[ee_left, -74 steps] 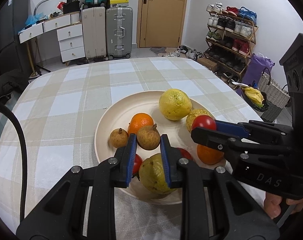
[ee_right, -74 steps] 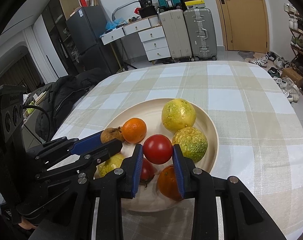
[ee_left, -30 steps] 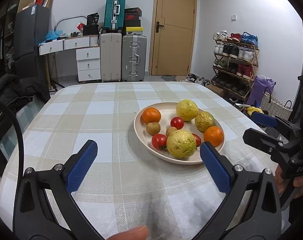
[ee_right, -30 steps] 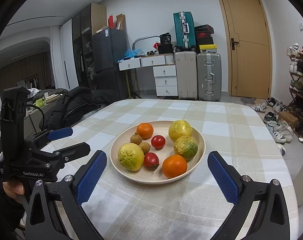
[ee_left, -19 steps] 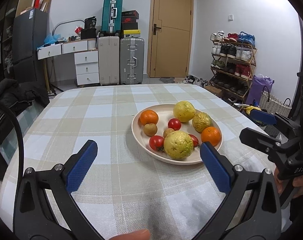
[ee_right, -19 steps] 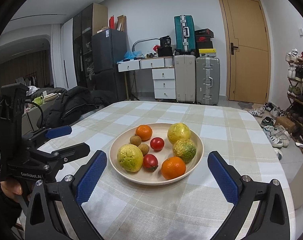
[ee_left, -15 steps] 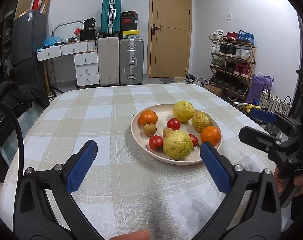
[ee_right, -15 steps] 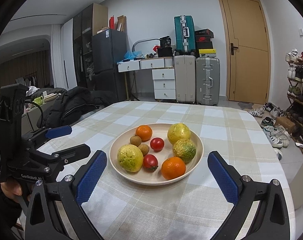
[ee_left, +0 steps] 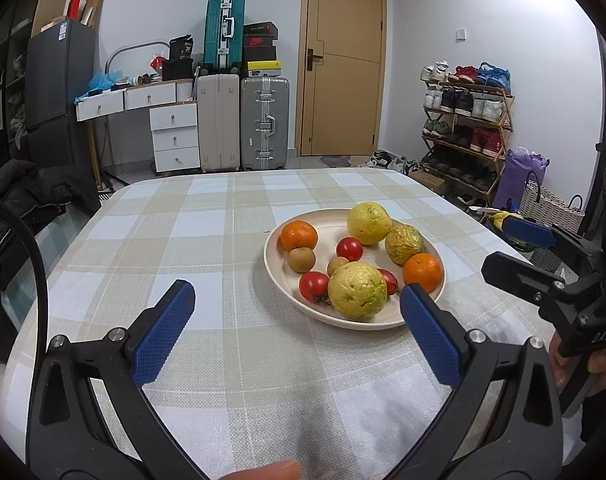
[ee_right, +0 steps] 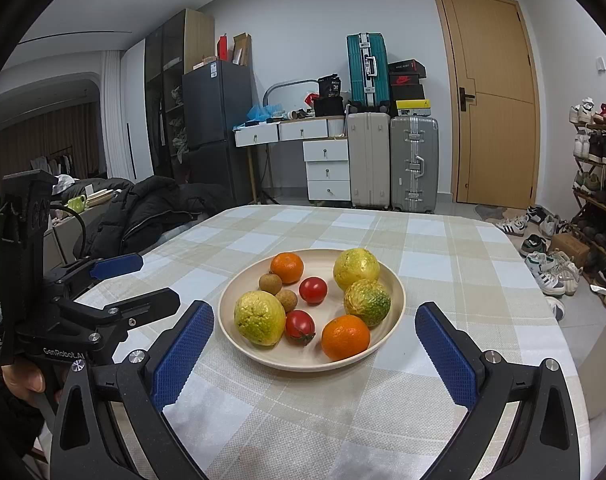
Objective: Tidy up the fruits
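A cream plate (ee_left: 277, 268) (ee_right: 397, 300) sits on the checked table and holds several fruits: yellow-green citrus (ee_left: 357, 289) (ee_right: 260, 317), oranges (ee_left: 299, 235) (ee_right: 345, 337), red tomatoes (ee_left: 349, 249) (ee_right: 313, 290) and small brown fruits (ee_left: 301, 259) (ee_right: 270, 283). My left gripper (ee_left: 297, 332) is open and empty, held back from the plate's near left. My right gripper (ee_right: 315, 348) is open and empty, just in front of the plate. Each gripper also shows in the other's view, the right one (ee_left: 515, 248) and the left one (ee_right: 139, 284).
The checked tablecloth (ee_left: 191, 248) covers the table. Behind it stand suitcases (ee_left: 243, 124), white drawers (ee_left: 171, 136), a door (ee_left: 343, 64) and a dark fridge (ee_right: 215, 128). A shoe rack (ee_left: 463, 128) and basket (ee_left: 547, 208) are on the right, a black coat (ee_right: 151, 208) on the left.
2.5 s ago both grippers were nearly shut down among the fruits on the plate; they have since opened wide and pulled back. Over the last half second almost nothing moves.
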The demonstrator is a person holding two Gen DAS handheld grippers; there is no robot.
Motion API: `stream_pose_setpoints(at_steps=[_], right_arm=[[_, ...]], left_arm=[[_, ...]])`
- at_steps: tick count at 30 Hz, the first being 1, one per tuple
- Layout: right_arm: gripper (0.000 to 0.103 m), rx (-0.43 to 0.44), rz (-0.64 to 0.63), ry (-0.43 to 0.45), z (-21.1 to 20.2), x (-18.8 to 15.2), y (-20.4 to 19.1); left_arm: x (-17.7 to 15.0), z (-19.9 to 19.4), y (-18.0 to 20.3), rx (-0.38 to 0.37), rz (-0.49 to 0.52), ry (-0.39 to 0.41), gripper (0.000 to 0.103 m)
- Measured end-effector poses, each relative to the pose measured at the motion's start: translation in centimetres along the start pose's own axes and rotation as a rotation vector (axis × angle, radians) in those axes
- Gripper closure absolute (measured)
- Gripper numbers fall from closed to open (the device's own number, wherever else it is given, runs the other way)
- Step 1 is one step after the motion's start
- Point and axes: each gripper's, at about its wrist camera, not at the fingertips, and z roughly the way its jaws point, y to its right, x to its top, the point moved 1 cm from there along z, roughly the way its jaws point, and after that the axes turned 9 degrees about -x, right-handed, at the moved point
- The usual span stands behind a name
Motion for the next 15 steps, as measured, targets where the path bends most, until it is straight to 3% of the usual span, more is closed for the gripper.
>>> stream_pose_setpoints(at_steps=[15], right_arm=[[0.000, 0.000, 0.000, 0.001, 0.00, 0.01, -0.01]], left_arm=[[0.00, -0.02, -0.10, 0.001, -0.002, -0.001, 0.000]])
